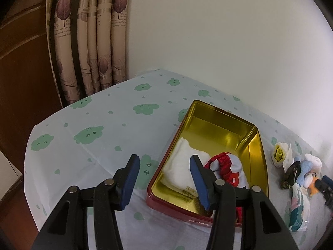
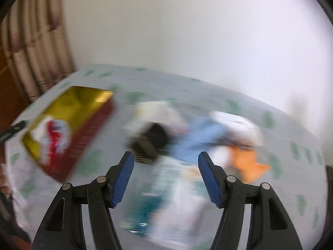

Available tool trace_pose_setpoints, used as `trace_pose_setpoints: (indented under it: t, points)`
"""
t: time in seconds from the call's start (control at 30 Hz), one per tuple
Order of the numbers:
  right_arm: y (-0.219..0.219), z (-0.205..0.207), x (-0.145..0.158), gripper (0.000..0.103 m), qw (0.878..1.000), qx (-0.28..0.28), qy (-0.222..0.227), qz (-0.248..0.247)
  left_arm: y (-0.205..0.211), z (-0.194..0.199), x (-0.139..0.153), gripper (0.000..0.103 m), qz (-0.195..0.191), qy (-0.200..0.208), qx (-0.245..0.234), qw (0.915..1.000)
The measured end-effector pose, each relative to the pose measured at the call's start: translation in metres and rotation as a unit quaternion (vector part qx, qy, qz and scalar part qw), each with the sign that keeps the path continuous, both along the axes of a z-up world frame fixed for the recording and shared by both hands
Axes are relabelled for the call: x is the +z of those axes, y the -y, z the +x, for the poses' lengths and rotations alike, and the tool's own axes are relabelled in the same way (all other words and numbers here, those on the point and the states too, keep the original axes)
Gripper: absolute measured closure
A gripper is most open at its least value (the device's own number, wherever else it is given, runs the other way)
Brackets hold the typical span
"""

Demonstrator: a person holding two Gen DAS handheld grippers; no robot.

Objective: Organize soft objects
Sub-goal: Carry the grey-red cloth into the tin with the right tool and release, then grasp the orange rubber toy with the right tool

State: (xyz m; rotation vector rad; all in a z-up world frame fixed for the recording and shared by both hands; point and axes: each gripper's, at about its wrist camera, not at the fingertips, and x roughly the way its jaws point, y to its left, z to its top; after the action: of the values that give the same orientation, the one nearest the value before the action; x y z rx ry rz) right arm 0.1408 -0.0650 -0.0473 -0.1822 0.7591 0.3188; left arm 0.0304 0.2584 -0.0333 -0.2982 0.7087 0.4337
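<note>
Step in hand: I judge I am between items, with two soft things already in the tin [image 1: 220,125] and my right gripper [image 2: 165,177] over the pile that is left.
Tin contents: a folded white cloth [image 1: 181,164] lies against the near-left wall; a red-and-white pouch [image 1: 229,170] sits just beside it. The far half of the gold floor is bare.
Left gripper [image 1: 164,179]: jaws apart, nothing between them, hanging above the tin's near-left corner.
Right gripper: jaws apart and empty; its view is smeared, so detail is poor.
Pile to sort: on the tablecloth [image 1: 104,129] right of the tin I see a plush toy [image 1: 310,173] in blue, white and orange, a dark item [image 1: 291,173] I cannot name, a white roll with a yellow face [image 1: 280,153], and a teal-printed packet [image 1: 297,210].
Next move: I would settle the right gripper, pick one item at the pile's edge, and close on that alone.
Edges: the pile lies close to the table's right edge, and the wall [image 1: 208,31] runs close behind.
Open room: the left of the table is free; the tin's rim is the thing to clear.
</note>
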Motion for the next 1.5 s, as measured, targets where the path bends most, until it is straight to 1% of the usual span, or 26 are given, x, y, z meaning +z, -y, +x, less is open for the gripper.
trace_pose_setpoints:
  t: [0.1,0.17,0.2,0.27,0.37,0.47,0.57,0.63,0.67,0.7,0.8,0.87,0.97,1.0,1.03,1.07,1.1,1.13,1.17,1.2,1.27,1.3,1.33,1.37,1.5]
  points:
    - [0.04,0.017,-0.006,0.038,0.999,-0.039,-0.002,-0.025,0.002,0.0,0.0,0.052,-0.001,0.001,-0.005,1.0]
    - [0.058,0.023,-0.013,0.036,0.998,-0.049,-0.007,-0.036,0.004,0.001,0.0,0.052,0.006,0.0,-0.007,1.0]
    - [0.064,0.026,-0.015,0.033,0.998,-0.051,-0.007,-0.041,0.007,0.003,-0.001,0.052,0.011,-0.002,-0.012,0.9999]
    - [0.077,0.035,-0.024,0.029,0.997,-0.048,-0.02,-0.054,0.013,0.005,-0.002,0.052,0.019,-0.005,-0.025,0.9995]
    - [0.085,0.048,-0.036,0.029,0.996,-0.038,-0.032,-0.077,0.021,0.008,-0.001,0.052,0.03,-0.002,-0.045,0.9985]
    - [0.088,0.06,-0.048,0.029,0.994,-0.022,-0.039,-0.095,0.03,0.008,0.002,0.052,0.044,0.013,-0.063,0.997]
    - [0.086,0.072,-0.06,0.029,0.993,-0.007,-0.042,-0.113,0.034,0.008,0.002,0.052,0.046,0.019,-0.074,0.996]
    - [0.086,0.079,-0.067,0.032,0.992,-0.001,-0.042,-0.118,0.036,0.009,0.002,0.052,0.048,0.021,-0.078,0.9955]
    - [0.086,0.081,-0.069,0.037,0.992,0.002,-0.041,-0.119,0.037,0.009,0.003,0.052,0.047,0.025,-0.082,0.9952]
    - [0.085,0.084,-0.071,0.039,0.992,0.003,-0.038,-0.122,0.038,0.009,0.003,0.052,0.046,0.028,-0.087,0.9948]
    - [0.083,0.09,-0.078,0.041,0.991,0.007,-0.032,-0.127,0.041,0.008,0.005,0.052,0.048,0.034,-0.095,0.9938]
    - [0.084,0.091,-0.079,0.044,0.993,0.008,-0.024,-0.114,0.044,0.008,0.005,0.051,0.048,0.034,-0.102,0.993]
    - [0.084,0.087,-0.079,0.048,0.994,0.0,-0.018,-0.105,0.057,0.01,0.004,0.051,0.054,0.023,-0.123,0.9907]
    - [0.084,0.085,-0.079,0.051,0.994,-0.002,-0.015,-0.104,0.062,0.01,0.005,0.051,0.057,0.022,-0.131,0.9894]
    - [0.085,0.081,-0.078,0.054,0.995,-0.006,-0.013,-0.099,0.067,0.009,0.006,0.05,0.055,0.023,-0.142,0.988]
    - [0.087,0.079,-0.078,0.06,0.996,-0.01,-0.012,-0.093,0.072,0.01,0.008,0.05,0.05,0.024,-0.156,0.9862]
    - [0.089,0.077,-0.077,0.06,0.996,-0.017,-0.01,-0.087,0.081,0.008,0.011,0.05,0.041,0.028,-0.175,0.9832]
    - [0.093,0.073,-0.074,0.061,0.997,-0.027,-0.008,-0.073,0.087,0.008,0.013,0.048,0.039,0.029,-0.186,0.9813]
    - [0.095,0.07,-0.073,0.062,0.997,-0.033,-0.005,-0.064,0.094,0.007,0.015,0.046,0.038,0.028,-0.198,0.9791]
    - [0.098,0.067,-0.071,0.062,0.998,-0.04,-0.004,-0.056,0.105,0.007,0.018,0.044,0.038,0.024,-0.218,0.975]
    - [0.102,0.058,-0.07,0.062,0.998,-0.049,-0.005,-0.044,0.121,0.007,0.019,0.044,0.038,0.018,-0.244,0.9689]
    - [0.103,0.053,-0.069,0.062,0.998,-0.051,-0.002,-0.042,0.134,0.008,0.02,0.043,0.038,0.015,-0.265,0.9633]
    - [0.105,0.046,-0.069,0.062,0.998,-0.055,0.002,-0.042,0.143,0.008,0.02,0.042,0.039,0.012,-0.277,0.96]
    - [0.107,0.043,-0.069,0.062,0.997,-0.058,0.004,-0.043,0.156,0.009,0.019,0.042,0.039,0.006,-0.296,0.9542]
    - [0.115,0.023,-0.065,0.062,0.997,-0.074,0.017,-0.034,0.199,0.015,0.011,0.04,0.033,-0.014,-0.347,0.9372]
